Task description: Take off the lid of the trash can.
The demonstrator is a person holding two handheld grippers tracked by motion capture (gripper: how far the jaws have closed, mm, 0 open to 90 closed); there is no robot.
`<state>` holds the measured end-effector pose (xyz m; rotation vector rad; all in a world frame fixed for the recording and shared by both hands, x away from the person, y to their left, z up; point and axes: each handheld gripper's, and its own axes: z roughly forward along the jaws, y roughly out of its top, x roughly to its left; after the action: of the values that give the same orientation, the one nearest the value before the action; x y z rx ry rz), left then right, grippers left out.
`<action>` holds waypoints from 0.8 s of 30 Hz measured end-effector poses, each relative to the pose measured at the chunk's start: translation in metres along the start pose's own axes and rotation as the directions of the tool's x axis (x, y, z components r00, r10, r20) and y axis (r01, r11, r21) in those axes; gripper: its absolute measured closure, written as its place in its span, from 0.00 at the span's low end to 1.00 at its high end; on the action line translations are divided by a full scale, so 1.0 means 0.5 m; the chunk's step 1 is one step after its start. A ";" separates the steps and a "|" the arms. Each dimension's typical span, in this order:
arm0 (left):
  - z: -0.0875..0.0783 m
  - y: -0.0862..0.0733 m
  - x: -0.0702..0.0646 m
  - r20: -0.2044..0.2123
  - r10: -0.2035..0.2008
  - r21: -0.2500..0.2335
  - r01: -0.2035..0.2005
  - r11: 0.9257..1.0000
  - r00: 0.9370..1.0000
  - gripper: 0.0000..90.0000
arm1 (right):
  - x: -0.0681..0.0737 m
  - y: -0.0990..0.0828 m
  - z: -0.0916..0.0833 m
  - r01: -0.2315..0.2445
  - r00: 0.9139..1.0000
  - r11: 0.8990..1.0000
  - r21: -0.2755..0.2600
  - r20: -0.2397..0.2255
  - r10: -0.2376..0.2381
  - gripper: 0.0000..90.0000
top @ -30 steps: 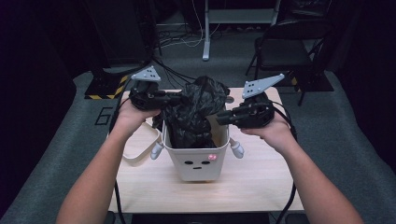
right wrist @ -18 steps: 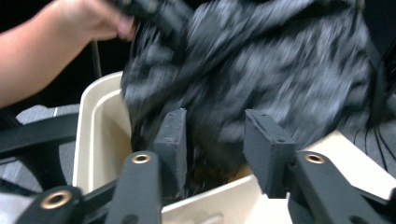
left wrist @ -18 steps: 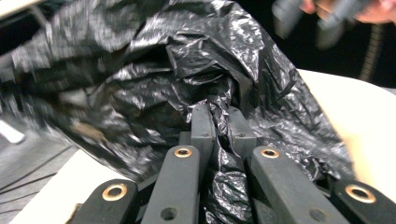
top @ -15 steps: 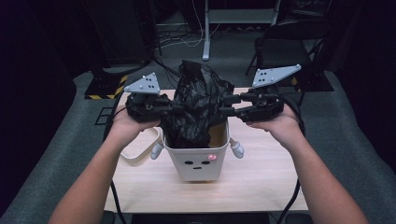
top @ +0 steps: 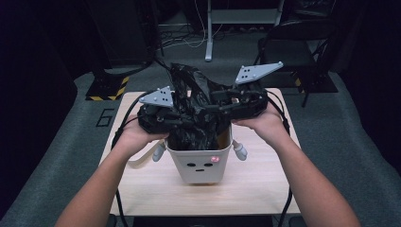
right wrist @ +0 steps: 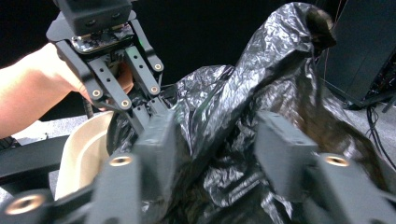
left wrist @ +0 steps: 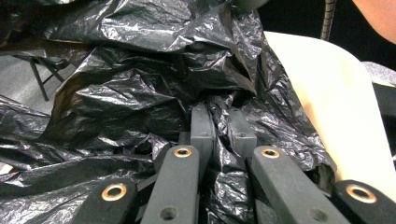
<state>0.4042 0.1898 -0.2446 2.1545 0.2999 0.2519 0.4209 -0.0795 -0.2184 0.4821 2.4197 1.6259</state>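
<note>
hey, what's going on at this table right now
A person is fitting a black plastic bag into a small white bin with a face on it, using two handheld tongs. The left tongs are pinched shut on a fold of the bag. The right tongs have just been opening, with bag plastic between their jaws. Most of the bag bunches above the rim.

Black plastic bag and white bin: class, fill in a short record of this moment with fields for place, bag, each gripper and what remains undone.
place: pale wooden table
bin: small white bin with a face on its front, upright
bag: black plastic bag, bunched, standing up out of the bin
left gripper: fingers shut on a fold of the bag
right gripper: jaws have just been opening; fingers apart, bag film between them, not pinched
undone: bag not yet spread over the bin's rim
</note>
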 end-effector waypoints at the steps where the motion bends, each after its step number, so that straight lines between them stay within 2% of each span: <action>1: 0.000 0.000 0.000 0.002 0.000 0.000 0.000 1.000 1.000 0.93 | 0.000 0.002 0.003 0.001 1.000 1.000 0.005 -0.005 -0.001 0.65; 3: -0.001 -0.002 -0.001 0.005 -0.003 -0.006 0.003 1.000 1.000 0.92 | 0.003 0.003 0.007 0.015 1.000 1.000 0.025 -0.005 -0.015 0.81; 5: -0.005 -0.005 -0.002 0.016 -0.013 -0.007 0.013 1.000 1.000 0.85 | 0.006 0.000 0.011 0.040 0.999 0.998 0.047 -0.012 -0.039 0.95; 6: -0.010 -0.006 -0.003 0.020 -0.022 -0.011 0.022 1.000 1.000 0.82 | 0.007 -0.004 0.011 0.046 0.999 0.998 0.051 -0.018 -0.045 0.98; 8: -0.030 -0.006 -0.005 0.015 -0.024 -0.027 0.024 0.999 1.000 0.73 | 0.008 -0.011 0.008 0.048 0.999 0.997 0.055 -0.027 -0.047 0.99; 10: -0.055 -0.007 -0.006 -0.016 -0.017 -0.045 0.017 0.999 1.000 0.65 | 0.010 -0.022 0.001 0.048 0.999 0.997 0.053 -0.028 -0.046 1.00; 13: -0.100 -0.013 0.006 -0.065 -0.044 -0.072 0.039 0.997 0.997 0.61 | 0.010 -0.041 -0.021 0.036 0.999 0.999 0.033 -0.027 -0.035 1.00; 16: -0.121 -0.022 0.024 -0.092 -0.077 -0.085 0.069 0.994 0.993 0.59 | 0.010 -0.056 -0.040 0.027 0.999 1.000 0.005 -0.036 -0.027 1.00; 20: -0.121 -0.029 0.037 -0.100 -0.110 -0.098 0.100 0.990 0.989 0.50 | 0.016 -0.070 -0.053 0.025 0.999 1.000 -0.005 -0.042 -0.025 1.00; 24: -0.124 -0.029 0.039 -0.070 -0.126 -0.136 0.116 0.984 0.989 0.47 | 0.023 -0.078 -0.056 0.032 0.999 0.999 0.011 -0.037 -0.032 1.00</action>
<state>0.4029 0.2520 -0.2204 1.9909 0.4463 0.2795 0.3945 -0.1128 -0.2435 0.4163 2.4514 1.6231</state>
